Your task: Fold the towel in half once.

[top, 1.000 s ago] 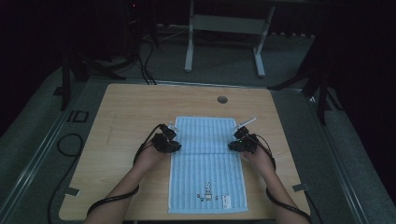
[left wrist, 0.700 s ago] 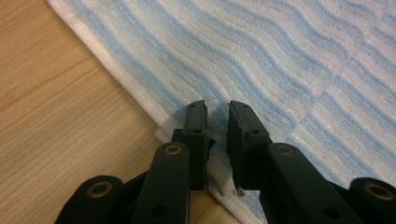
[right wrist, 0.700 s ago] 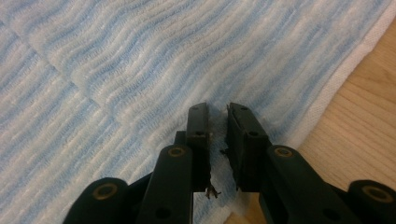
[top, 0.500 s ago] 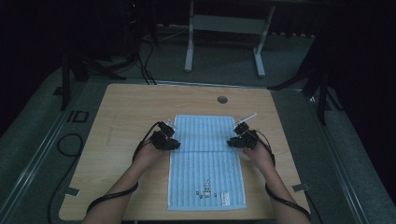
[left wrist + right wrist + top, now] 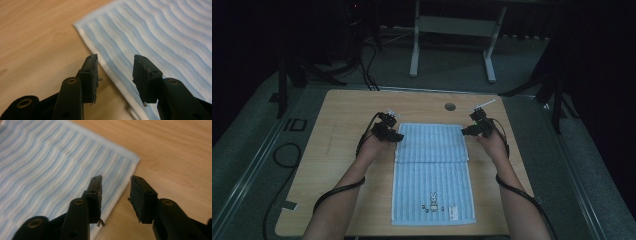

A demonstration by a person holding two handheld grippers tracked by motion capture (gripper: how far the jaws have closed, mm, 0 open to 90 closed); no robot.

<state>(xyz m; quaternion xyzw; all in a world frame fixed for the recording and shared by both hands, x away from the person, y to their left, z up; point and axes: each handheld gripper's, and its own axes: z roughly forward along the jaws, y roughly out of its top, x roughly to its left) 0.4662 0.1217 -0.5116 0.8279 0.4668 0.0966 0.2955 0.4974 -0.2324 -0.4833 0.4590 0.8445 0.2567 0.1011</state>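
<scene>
While both hands have slid outward and toward the far corners since 1 s ago, the left gripper (image 5: 398, 136) and right gripper (image 5: 464, 132) now straddle the blue striped towel's (image 5: 432, 170) side hems, jaws apart, nothing held. Towel lies mid-table (image 5: 342, 110), far part folded; likely a 2-corner pinch next, bare wood all around.

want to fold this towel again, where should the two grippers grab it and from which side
Probably at the two far corners of the towel. It lies flat with its far part already doubled over, so only its edges offer anything to pinch. The left gripper comes in from the left long edge and the right gripper from the right one; both are open astride those hems, just short of the corners.
</scene>
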